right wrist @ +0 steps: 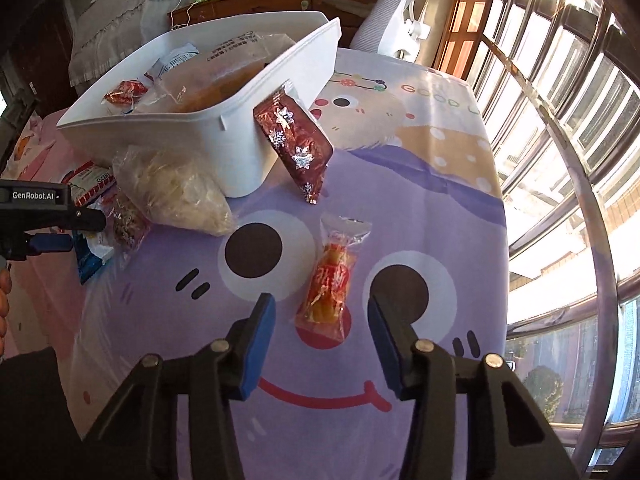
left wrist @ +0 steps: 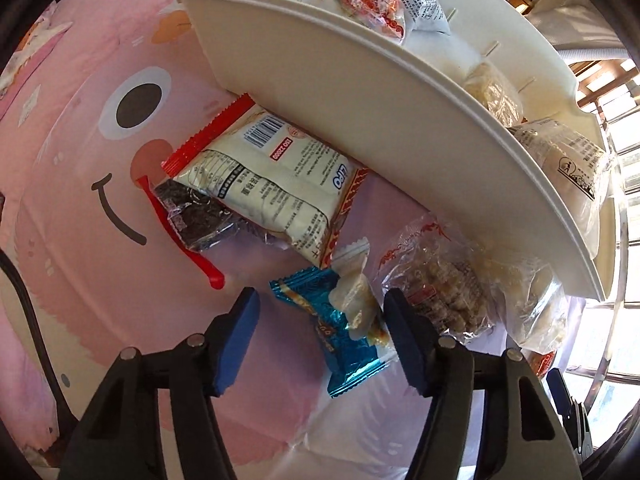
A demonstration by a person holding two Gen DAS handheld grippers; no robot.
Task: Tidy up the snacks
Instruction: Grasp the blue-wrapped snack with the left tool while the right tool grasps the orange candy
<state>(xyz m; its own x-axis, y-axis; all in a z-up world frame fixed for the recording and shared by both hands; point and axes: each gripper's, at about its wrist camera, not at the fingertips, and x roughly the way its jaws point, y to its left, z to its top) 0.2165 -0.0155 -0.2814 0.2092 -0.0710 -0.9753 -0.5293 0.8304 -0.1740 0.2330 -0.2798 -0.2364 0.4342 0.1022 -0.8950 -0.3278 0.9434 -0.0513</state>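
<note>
Right wrist view: one orange snack packet (right wrist: pixel 330 280) lies between open right tongs (right wrist: pixel 322 312); left tongs (left wrist: pixel 320 308) open around one blue packet (left wrist: pixel 340 332).

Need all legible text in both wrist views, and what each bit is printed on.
"GenRobot.AI": black body of the left tool.
"GOOD": pastel cartoon tablecloth; the rest of the phrase runs off the edge.
"ISO 22000": cream snack packet with red ends, upside down, beside a barcode.
"LIPO", upside down: same cream packet; uncertain.
Dense small print on that packet, and on the packets in the white plastic bin: too small to read.
Red characters on the clear orange-filled sachet: illegible.
</note>
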